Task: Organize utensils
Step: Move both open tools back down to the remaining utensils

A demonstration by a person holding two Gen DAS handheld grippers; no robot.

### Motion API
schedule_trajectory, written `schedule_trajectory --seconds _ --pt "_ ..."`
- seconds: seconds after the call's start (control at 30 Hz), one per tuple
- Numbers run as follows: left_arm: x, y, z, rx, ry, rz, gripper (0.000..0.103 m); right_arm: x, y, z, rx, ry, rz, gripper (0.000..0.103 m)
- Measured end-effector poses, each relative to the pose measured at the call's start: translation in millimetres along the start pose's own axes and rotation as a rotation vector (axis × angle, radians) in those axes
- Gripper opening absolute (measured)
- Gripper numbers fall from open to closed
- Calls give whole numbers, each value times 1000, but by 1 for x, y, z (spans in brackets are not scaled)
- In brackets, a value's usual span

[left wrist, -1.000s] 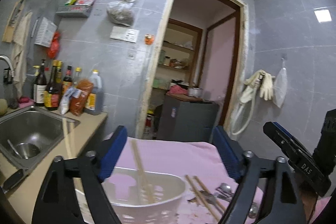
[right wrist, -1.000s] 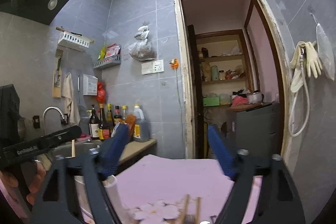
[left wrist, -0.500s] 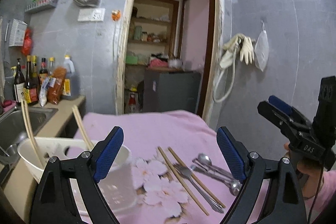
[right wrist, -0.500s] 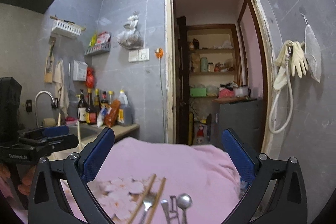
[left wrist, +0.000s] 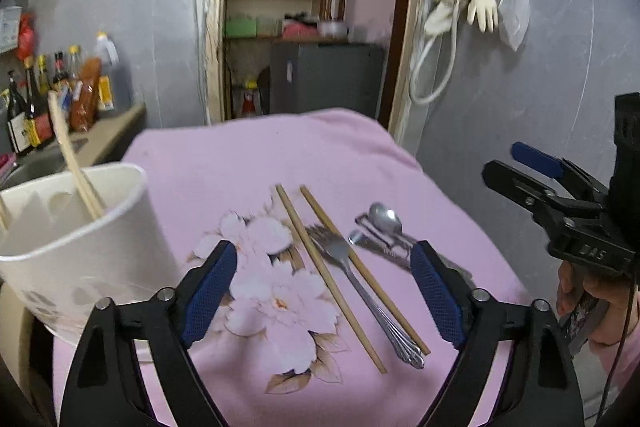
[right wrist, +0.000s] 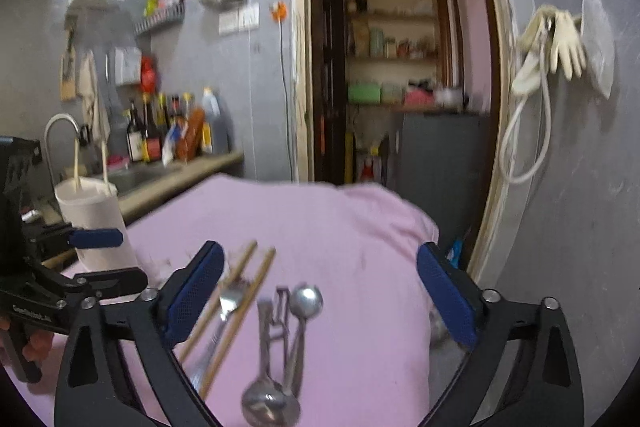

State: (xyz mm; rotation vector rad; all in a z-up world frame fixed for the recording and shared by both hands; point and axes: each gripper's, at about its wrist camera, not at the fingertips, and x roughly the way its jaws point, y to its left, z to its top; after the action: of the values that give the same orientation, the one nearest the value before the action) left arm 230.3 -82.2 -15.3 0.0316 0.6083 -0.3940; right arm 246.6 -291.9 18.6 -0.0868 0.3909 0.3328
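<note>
Through the left wrist camera, the left claw [left wrist: 322,281] is hanging spread wide and holding nothing, its blue mesh-textured pads [left wrist: 208,291] framing the utensils below. A soft pink cloth [left wrist: 248,163] printed with pale flowers is covering the desk. Two slim wooden chopsticks [left wrist: 328,275] are lying on it at a slant, with a shiny steel fork [left wrist: 360,287] resting between them. Just to their right, round-bowled metal spoons [left wrist: 384,223] are lying in a loose cluster. A smooth white plastic holder [left wrist: 80,247] is standing at the left, with more chopsticks [left wrist: 76,167] leaning upright inside.

Through the right wrist camera, the right claw [right wrist: 320,297] is likewise hanging wide apart and holding nothing, above the spoons [right wrist: 288,339], which are blurring slightly. The fork [right wrist: 224,315] and the chopsticks [right wrist: 240,303] are lying just to their left. The holder [right wrist: 96,227] is standing further left, behind the left claw's black frame.
</note>
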Motion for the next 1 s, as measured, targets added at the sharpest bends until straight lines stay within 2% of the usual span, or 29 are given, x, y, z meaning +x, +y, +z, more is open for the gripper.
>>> schedule_trajectory --seconds 0.03,0.13,0.27,0.33,0.5,0.6,0.77,1.0 --pt "6 -1 -1 2 25 0 69 7 -3 -3 0 36 1 84" --pt "25 -1 1 9 101 5 53 21 -7 -8 -10 107 12 74" --pt "52 2 3 3 183 12 38 40 -11 -16 -36 194 23 59" --pt "65 7 2 -22 229 7 30 50 -11 -19 -51 240 33 55" --pt "88 17 0 -63 306 14 20 69 -10 -24 -81 332 58 48" --pt "98 23 -2 -85 344 -1 18 78 -8 -27 -114 375 65 47" --pt "107 26 0 -89 359 -12 16 96 -9 -34 -140 456 81 47" --pt "118 28 9 -119 370 2 10 109 -3 -29 -179 483 99 47"
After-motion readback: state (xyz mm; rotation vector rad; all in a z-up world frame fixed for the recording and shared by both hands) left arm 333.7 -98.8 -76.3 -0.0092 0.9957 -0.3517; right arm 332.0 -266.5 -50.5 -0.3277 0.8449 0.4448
